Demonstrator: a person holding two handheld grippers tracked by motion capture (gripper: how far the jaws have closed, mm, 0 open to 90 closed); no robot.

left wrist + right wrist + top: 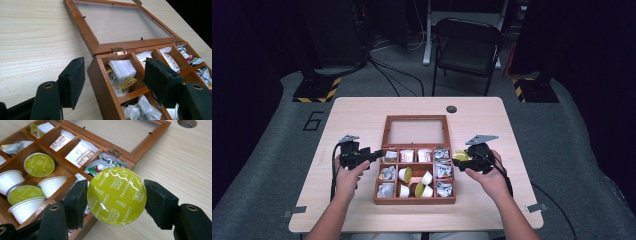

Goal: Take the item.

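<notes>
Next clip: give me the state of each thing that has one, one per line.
Box: open, left wall clamped.
Lid: folded back flat on the table.
Capsule: sealed, lifted over the box's right edge.
Left hand-held gripper: shut on box wall.
Right hand-held gripper: shut on capsule.

The capsule (116, 195) lid reads "Nescafé Dolce Gusto Cappuccino"; floor (313, 120) shows "6".
</notes>
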